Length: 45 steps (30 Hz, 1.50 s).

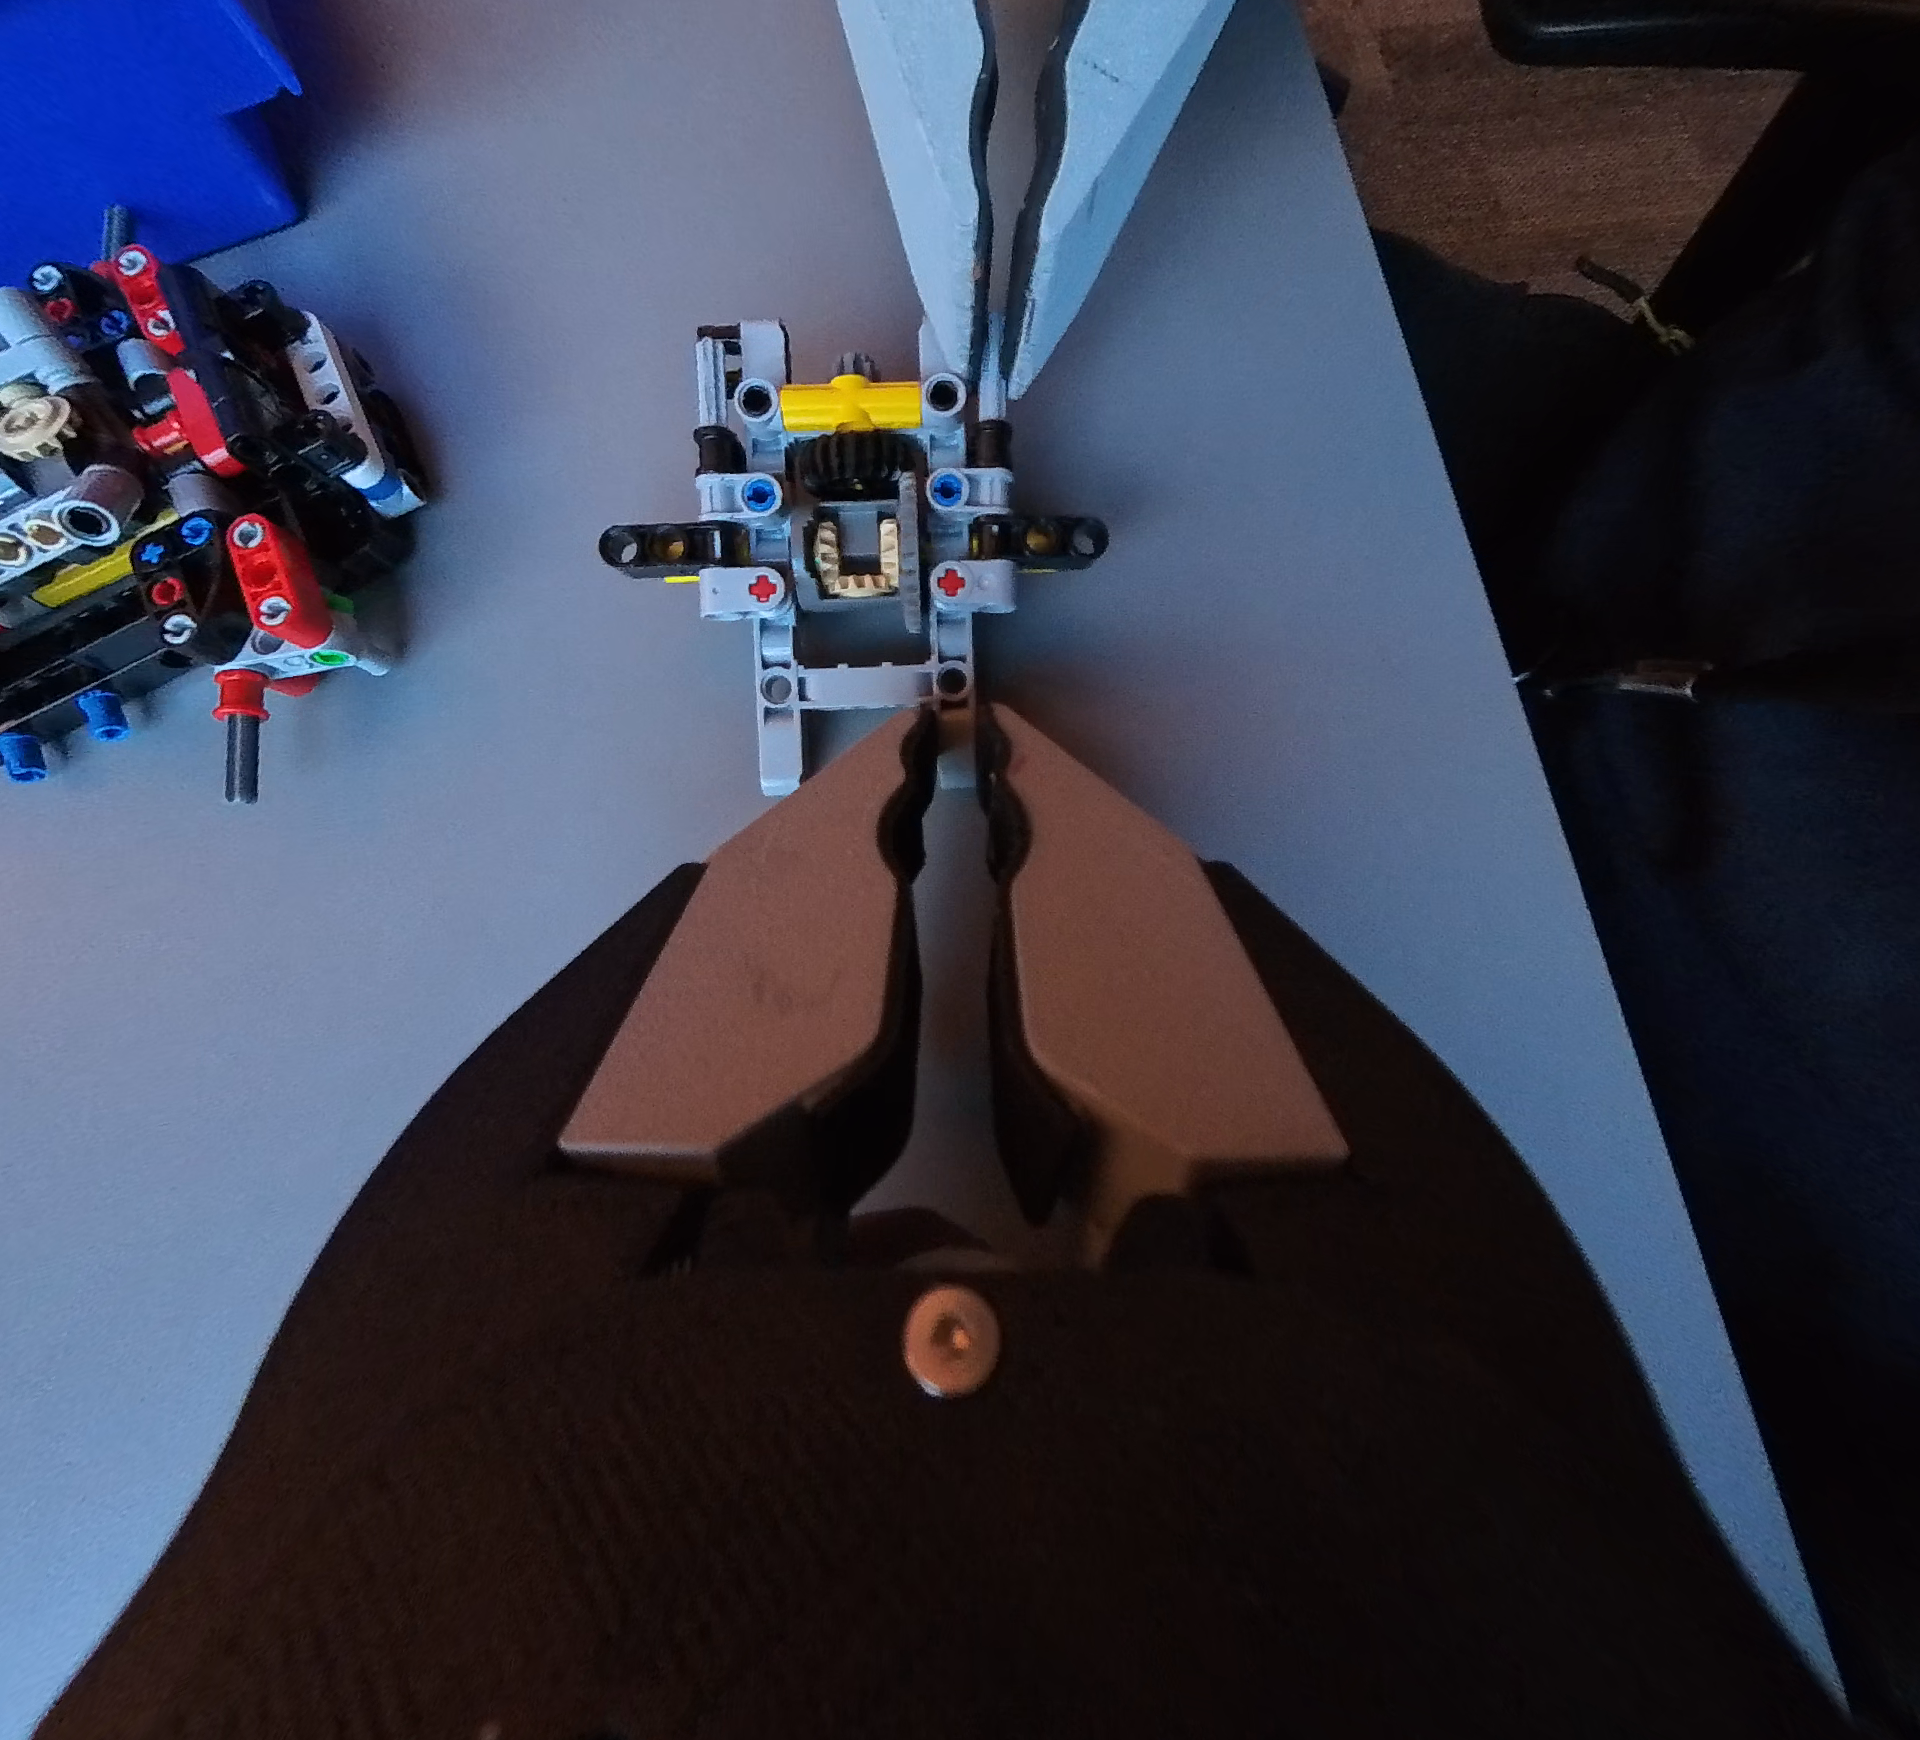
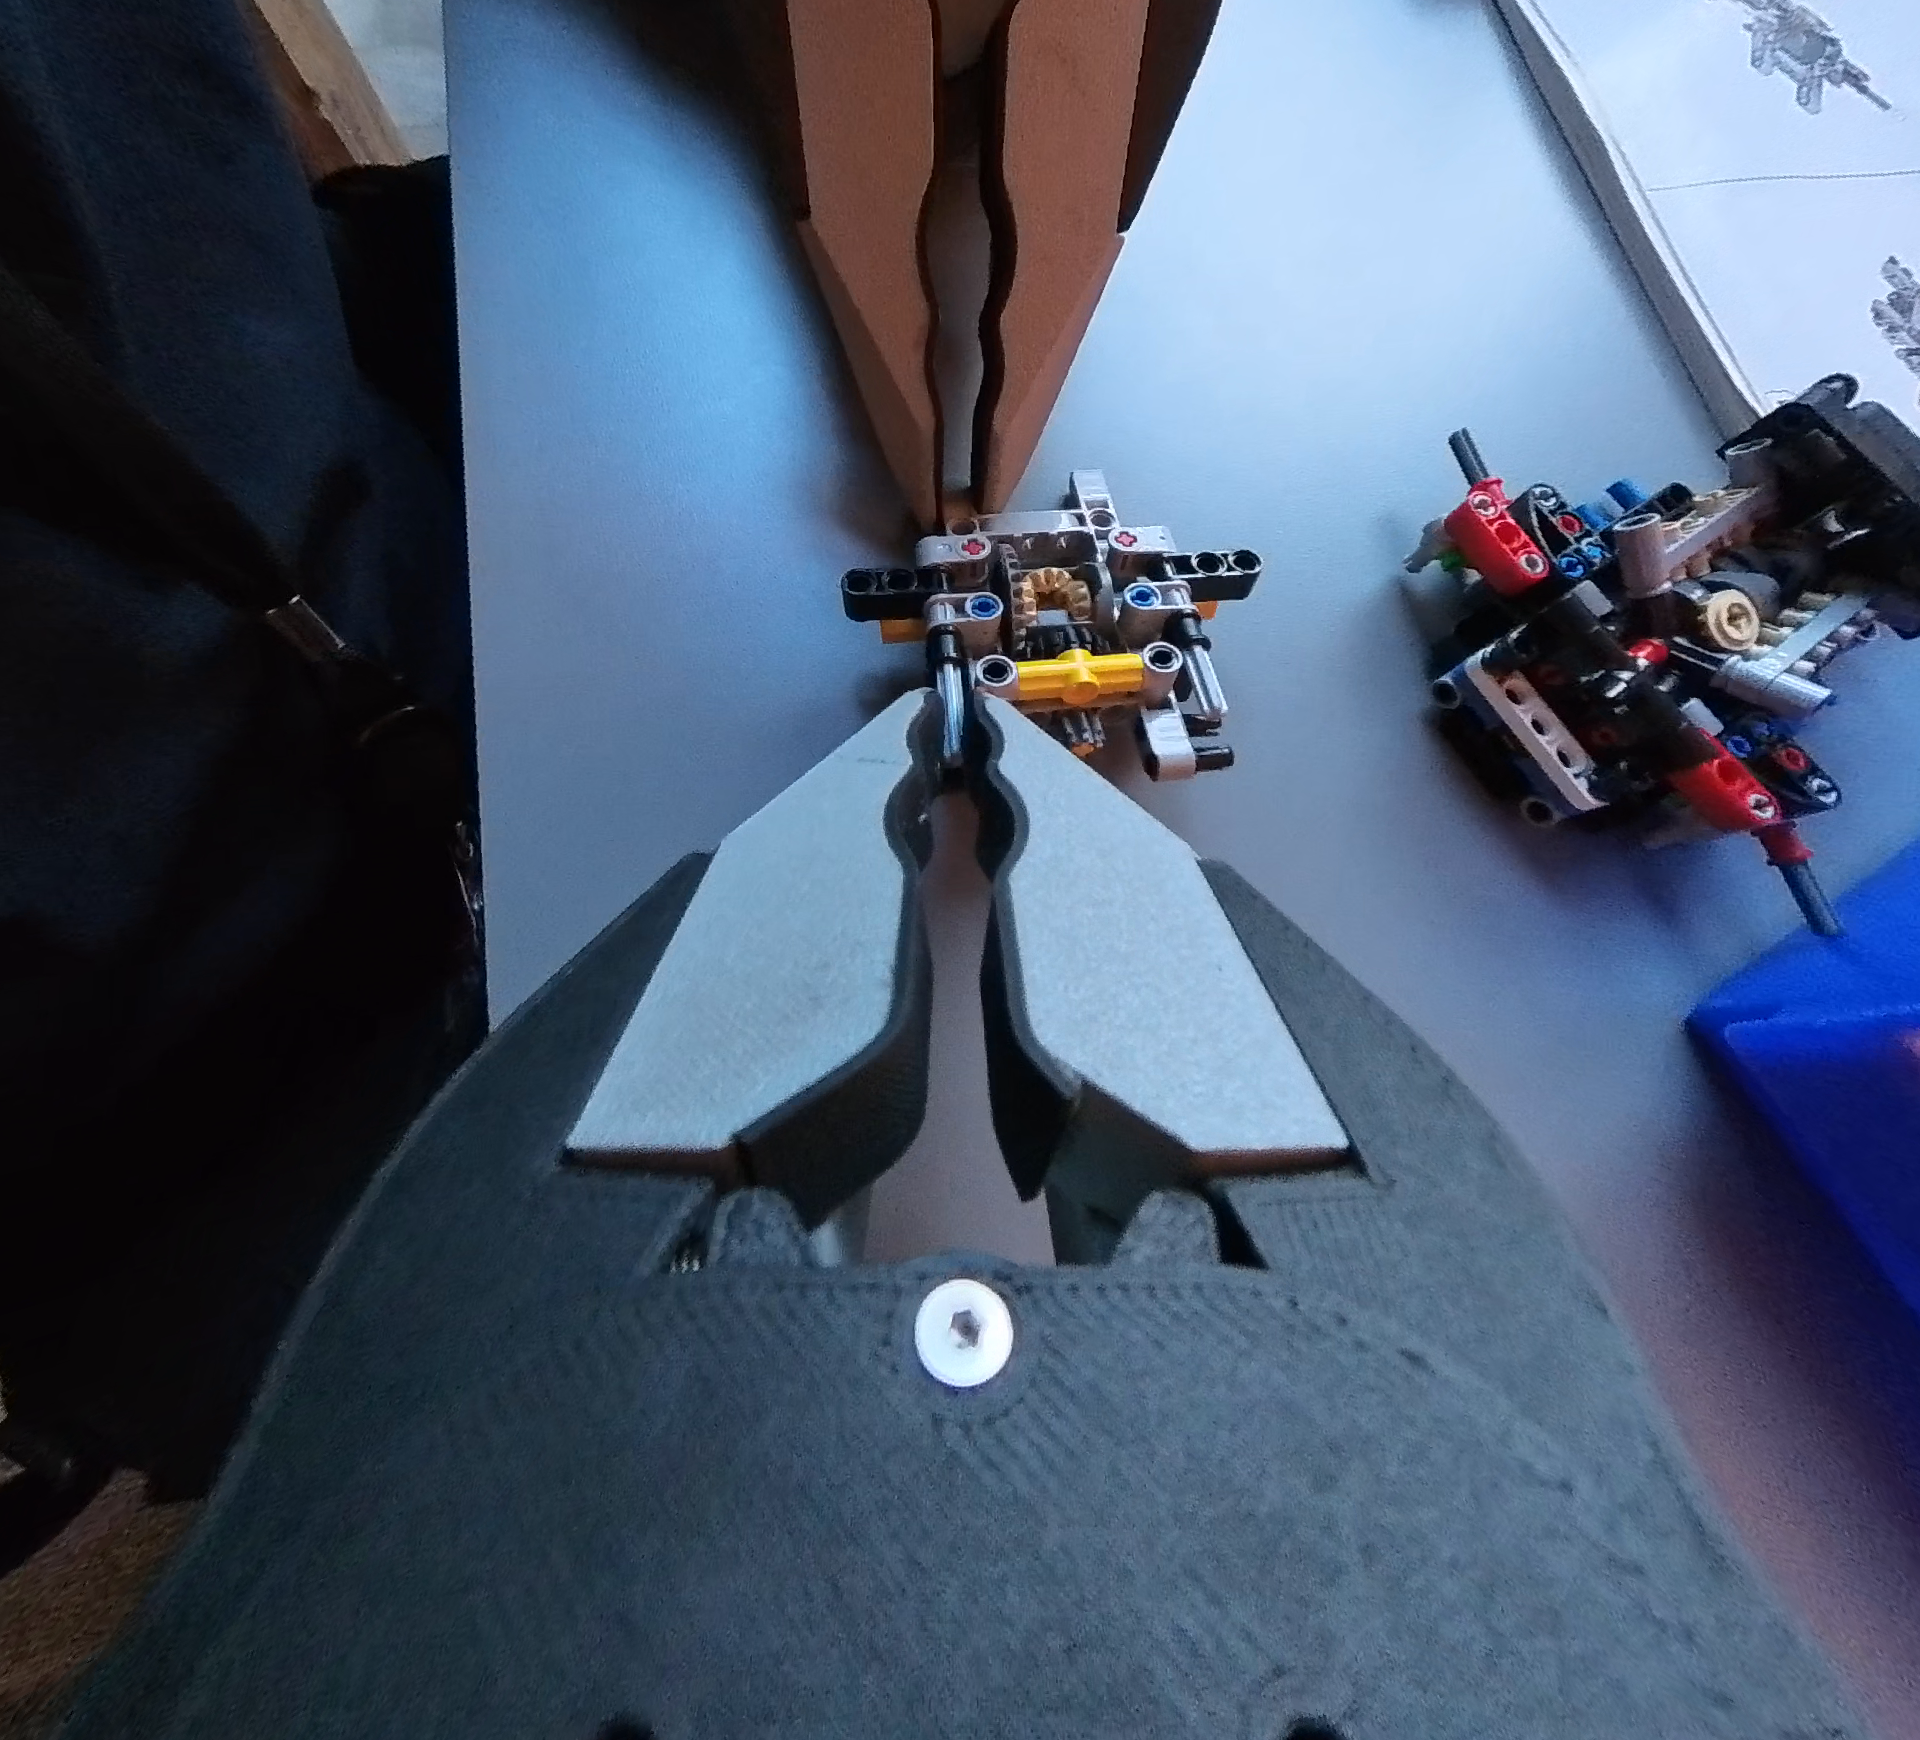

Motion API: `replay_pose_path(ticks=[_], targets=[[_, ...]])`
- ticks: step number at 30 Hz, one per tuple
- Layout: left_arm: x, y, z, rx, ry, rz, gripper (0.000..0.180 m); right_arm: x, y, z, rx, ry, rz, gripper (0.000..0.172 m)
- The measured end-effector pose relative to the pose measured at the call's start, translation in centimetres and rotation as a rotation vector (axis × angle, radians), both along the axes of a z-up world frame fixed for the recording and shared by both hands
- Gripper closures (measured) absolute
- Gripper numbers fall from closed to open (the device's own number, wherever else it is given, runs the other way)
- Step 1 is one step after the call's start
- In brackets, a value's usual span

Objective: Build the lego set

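Grey beam-and-gear assembly (image 1: 852, 537) sits flat on the pale surface (image 1: 540, 911), between the two grippers. Its frame's long axis runs from the left gripper toward the right one; black cross beams (image 1: 665, 544) stick out sideways, square to that axis. A yellow connector (image 1: 850, 404) marks the end nearer the right gripper, the open grey frame legs the end nearer the left.

Left gripper (image 1: 958, 734): tan fingers (image 1: 831, 859) nearly closed, pinching one grey frame leg (image 1: 956, 760) at that end, pads against both its sides. It lies low along the surface, pointing straight at the assembly.

Right gripper (image 2: 958, 734): grey fingers (image 2: 831, 859) closed on a silver axle pin (image 2: 951, 714) protruding from the yellow-connector end. It comes in from the opposite side, nose to nose with the left gripper.

The surface edge (image 1: 1455, 485) runs close along one side of the assembly, with dark fabric beyond it. On the other side, a larger black-and-red build (image 1: 187, 485) stands well apart, a blue bin (image 1: 125, 49) just behind it, and an open booklet (image 2: 1714, 80) farther off. Bare surface lies between the two builds.
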<state>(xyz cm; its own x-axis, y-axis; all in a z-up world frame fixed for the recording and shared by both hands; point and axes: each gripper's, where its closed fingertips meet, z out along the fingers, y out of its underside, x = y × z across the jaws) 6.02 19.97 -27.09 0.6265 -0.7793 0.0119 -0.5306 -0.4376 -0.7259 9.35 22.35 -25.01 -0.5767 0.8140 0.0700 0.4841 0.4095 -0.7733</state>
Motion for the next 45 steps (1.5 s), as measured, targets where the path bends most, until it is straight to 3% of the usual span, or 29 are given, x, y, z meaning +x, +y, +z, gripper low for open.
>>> replay_pose_path(ticks=[12,16,18,19,21,24,26,29,45], targets=[[-0.2,0.1,0.0,0.005,0.003,0.014,0.178,-0.3,-0.2,0.1,-0.039,0.034,-0.018,0.171],[-0.3,0.5,0.2,0.066,0.011,0.02,0.176,0.2,-0.1,0.2,-0.135,0.04,-0.036,0.17],[-0.3,0.5,0.0,0.07,0.034,0.016,0.176,0.4,1.1,1.0,-0.155,0.088,-0.099,0.154],[-0.3,0.5,0.0,0.066,0.027,0.017,0.176,0.8,1.5,1.5,-0.177,0.112,-0.117,0.153],[-0.2,0.4,0.0,0.059,0.019,0.011,0.176,1.7,1.5,2.1,-0.224,0.121,-0.106,0.168],[-0.2,0.4,0.0,0.057,0.019,0.005,0.176,2.1,1.1,0.8,-0.147,0.089,-0.107,0.172],[-0.1,0.4,0.0,0.054,0.016,0.005,0.176,2.0,0.7,0.3,-0.094,0.084,-0.103,0.163],[-0.1,0.4,0.0,0.058,0.016,0.004,0.176,1.8,0.5,0.2,-0.058,0.096,-0.099,0.172],[0.0,0.3,0.2,0.057,0.001,-0.005,0.176,1.6,0.5,0.3,-0.062,0.098,-0.083,0.172]])
